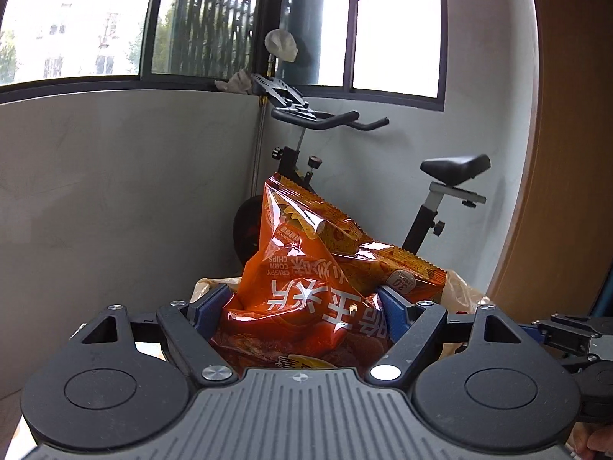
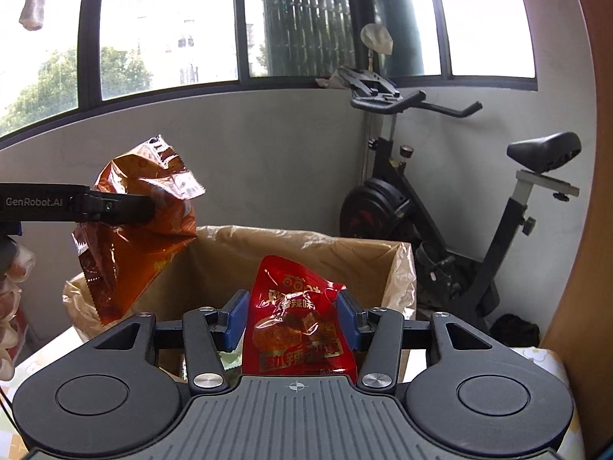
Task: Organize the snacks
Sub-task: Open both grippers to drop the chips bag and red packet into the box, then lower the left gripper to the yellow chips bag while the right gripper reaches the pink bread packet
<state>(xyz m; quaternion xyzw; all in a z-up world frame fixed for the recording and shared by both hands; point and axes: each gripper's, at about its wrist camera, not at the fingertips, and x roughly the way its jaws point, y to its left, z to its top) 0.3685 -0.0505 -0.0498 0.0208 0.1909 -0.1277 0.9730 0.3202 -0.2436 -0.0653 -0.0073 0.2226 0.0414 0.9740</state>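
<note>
**Both grippers loaded, held over the box**

I have the left gripper (image 1: 302, 312) clamped on an orange corn-chip bag (image 1: 302, 268); its blue pads (image 1: 208, 308) press into the crumpled lower part of the pack. In my left wrist view the bag's long axis runs up and away from the fingers, the print reads upside down, and the serrated seal points up toward the exercise bike (image 1: 440, 191). From the right wrist view the same bag (image 2: 141, 226) hangs tilted in the left gripper (image 2: 151, 209), one serrated end up, the other down over the near-left corner of the cardboard box (image 2: 291, 245).

My right gripper (image 2: 293, 316) is closed on a red snack packet (image 2: 297, 318), both blue pads (image 2: 237, 318) touching its sides. The packet stands upright, long axis vertical, top edge pointing up, print the right way round. It sits in front of the open box, which has a clear plastic liner (image 2: 406, 268) folded over its rim. I cannot tell whether the packet is above the box's opening or just short of its near edge.
</note>
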